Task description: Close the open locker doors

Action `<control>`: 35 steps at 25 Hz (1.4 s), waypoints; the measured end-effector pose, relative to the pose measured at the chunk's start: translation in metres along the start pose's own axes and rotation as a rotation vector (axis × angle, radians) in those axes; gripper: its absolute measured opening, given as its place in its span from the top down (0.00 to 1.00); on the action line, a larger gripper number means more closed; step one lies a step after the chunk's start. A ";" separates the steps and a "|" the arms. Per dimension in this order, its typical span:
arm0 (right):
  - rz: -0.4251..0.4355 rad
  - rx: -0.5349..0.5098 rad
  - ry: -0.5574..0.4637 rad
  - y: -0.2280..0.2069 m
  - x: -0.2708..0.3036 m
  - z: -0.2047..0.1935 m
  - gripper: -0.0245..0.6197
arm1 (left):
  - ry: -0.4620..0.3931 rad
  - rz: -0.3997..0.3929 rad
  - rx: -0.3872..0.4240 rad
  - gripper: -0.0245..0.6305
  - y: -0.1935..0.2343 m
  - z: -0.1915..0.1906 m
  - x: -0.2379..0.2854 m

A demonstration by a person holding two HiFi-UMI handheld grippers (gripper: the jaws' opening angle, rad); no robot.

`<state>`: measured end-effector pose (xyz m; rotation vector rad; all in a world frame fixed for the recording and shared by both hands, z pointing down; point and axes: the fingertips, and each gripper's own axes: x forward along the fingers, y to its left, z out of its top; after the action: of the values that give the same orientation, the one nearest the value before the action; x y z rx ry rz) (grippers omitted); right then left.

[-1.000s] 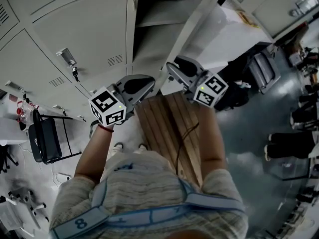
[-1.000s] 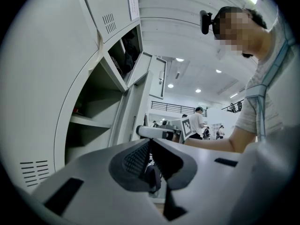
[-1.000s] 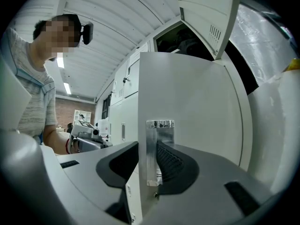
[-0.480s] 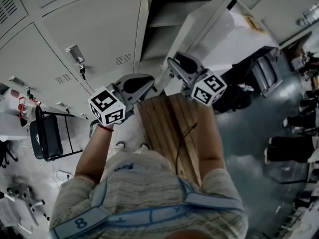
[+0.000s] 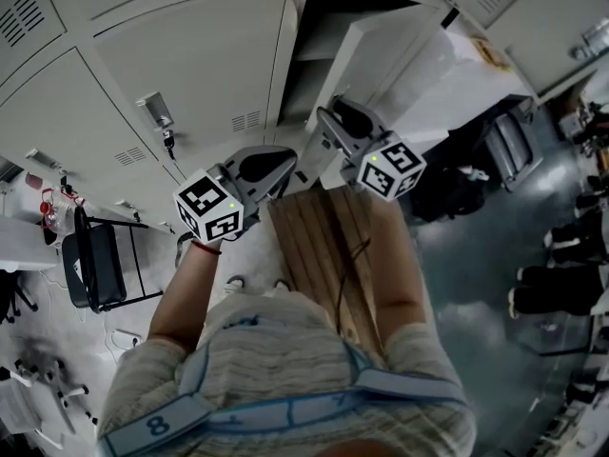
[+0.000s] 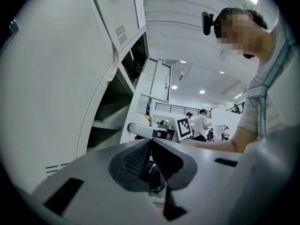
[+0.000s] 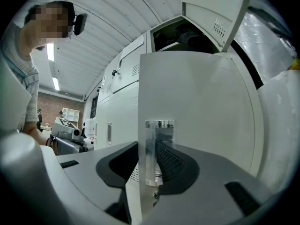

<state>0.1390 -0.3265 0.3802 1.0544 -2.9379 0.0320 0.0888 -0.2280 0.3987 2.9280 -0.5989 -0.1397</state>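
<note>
A person faces a bank of grey lockers point(image 5: 181, 55), a gripper in each hand. The right gripper point(image 5: 328, 127) is clamped on the free edge of the open locker door point(image 5: 385, 60). One jaw sits on each side of the door, at its metal latch point(image 7: 158, 149). The door stands swung out to the right of its dark, open compartment point(image 5: 319, 27). The left gripper point(image 5: 288, 163) hangs just left of the door, below the compartment, with its jaws pressed together on nothing. A wooden bench point(image 5: 319, 246) lies under the door, at the person's feet. A black folding chair point(image 5: 95, 265) stands well to the door's left.
</note>
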 end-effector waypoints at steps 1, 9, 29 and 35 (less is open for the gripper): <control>-0.005 0.001 0.001 0.000 0.003 0.000 0.78 | -0.001 0.001 0.000 0.96 0.001 0.000 -0.001; -0.041 0.008 -0.001 -0.006 0.022 0.000 0.78 | -0.001 0.008 0.003 0.96 0.012 0.004 -0.009; -0.114 0.020 0.021 -0.020 0.063 0.000 0.78 | 0.011 0.023 -0.001 0.96 0.031 0.002 -0.016; -0.104 0.016 0.025 -0.023 0.074 0.004 0.78 | 0.008 0.031 0.003 0.96 0.037 0.004 -0.016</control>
<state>0.0964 -0.3915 0.3781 1.1980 -2.8608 0.0664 0.0591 -0.2558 0.4022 2.9194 -0.6431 -0.1229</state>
